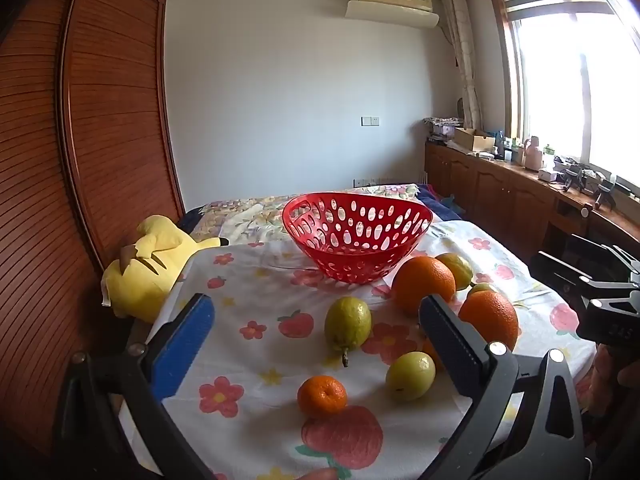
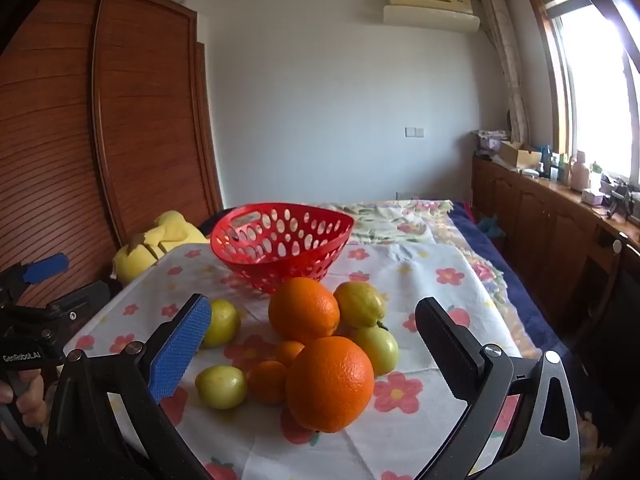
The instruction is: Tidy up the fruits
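A large orange (image 2: 329, 384) sits nearest the right gripper (image 2: 316, 340), whose jaws stand wide apart and hold nothing, framing a loose cluster of fruit on a flower-printed cloth (image 2: 420, 264). Just left of that orange lie two small mandarins (image 2: 269, 380), with a pale green fruit (image 2: 221, 386) beside them; a second big orange (image 2: 303, 310) rests behind, flanked on its right by two yellow-green fruits (image 2: 360, 304). The left gripper (image 1: 316, 340), likewise spread open and empty, hovers over its own side of the spread, where a mandarin (image 1: 322, 396), a round green fruit (image 1: 410, 376) and a stalked yellow-green fruit (image 1: 347, 322) lie apart from one another. Beyond all of the fruit stands the red perforated basket (image 2: 280, 248), which appears empty, so the sorting looks to be at its very start, with the first pick not yet made. The next move likely calls for lowering one gripper around a single fruit, probably the nearest orange, closing gently enough not to roll it, then carrying it forward over the basket rim. A yellow plush toy (image 1: 148, 268) slumps at the cloth's far left, against a wooden wardrobe (image 1: 112, 120).
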Tool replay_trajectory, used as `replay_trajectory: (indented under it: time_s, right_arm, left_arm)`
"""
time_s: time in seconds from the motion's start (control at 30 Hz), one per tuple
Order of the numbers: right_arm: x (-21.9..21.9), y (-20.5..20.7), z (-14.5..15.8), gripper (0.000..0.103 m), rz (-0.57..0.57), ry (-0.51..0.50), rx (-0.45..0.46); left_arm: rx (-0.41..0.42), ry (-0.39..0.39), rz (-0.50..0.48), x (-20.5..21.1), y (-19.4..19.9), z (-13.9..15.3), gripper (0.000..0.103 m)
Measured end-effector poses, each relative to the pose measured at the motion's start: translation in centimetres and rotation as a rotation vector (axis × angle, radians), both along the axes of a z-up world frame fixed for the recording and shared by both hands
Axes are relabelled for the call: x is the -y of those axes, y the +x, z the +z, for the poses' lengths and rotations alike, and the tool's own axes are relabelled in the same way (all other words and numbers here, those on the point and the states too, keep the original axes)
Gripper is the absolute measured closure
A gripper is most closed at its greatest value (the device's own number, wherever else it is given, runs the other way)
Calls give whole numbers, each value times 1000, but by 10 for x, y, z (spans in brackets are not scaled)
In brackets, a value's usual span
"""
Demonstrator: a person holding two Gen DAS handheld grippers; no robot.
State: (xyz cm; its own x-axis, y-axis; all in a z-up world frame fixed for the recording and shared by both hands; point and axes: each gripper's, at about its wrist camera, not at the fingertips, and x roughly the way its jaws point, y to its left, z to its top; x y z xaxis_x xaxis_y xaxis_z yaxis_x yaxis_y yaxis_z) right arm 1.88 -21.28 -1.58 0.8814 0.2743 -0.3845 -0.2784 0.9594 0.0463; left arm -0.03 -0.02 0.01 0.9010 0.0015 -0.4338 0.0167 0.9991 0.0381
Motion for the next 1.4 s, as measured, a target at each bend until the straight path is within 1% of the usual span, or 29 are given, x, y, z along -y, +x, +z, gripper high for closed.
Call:
replay_trajectory:
  time_s: [0.27, 0.43, 0.8, 0.93, 1.4]
  right_arm:
    - [1, -2, 3, 0, -5, 4, 6]
    - [-1, -1, 3, 0, -9, 5, 9]
    - [3, -8, 7, 0, -15, 3, 20]
    - [2, -8, 7, 0, -14, 1, 20]
    - [2, -8, 8, 0, -14, 1, 23]
  left_arm:
    - [6, -9, -5, 0, 0, 0, 0]
    - [11, -10, -6, -1, -6, 8, 0]
    - [17, -8, -6, -1, -9, 12, 0]
    - [14, -7, -5, -1, -12, 18, 0]
    - [19, -5, -4, -2, -13, 19, 0]
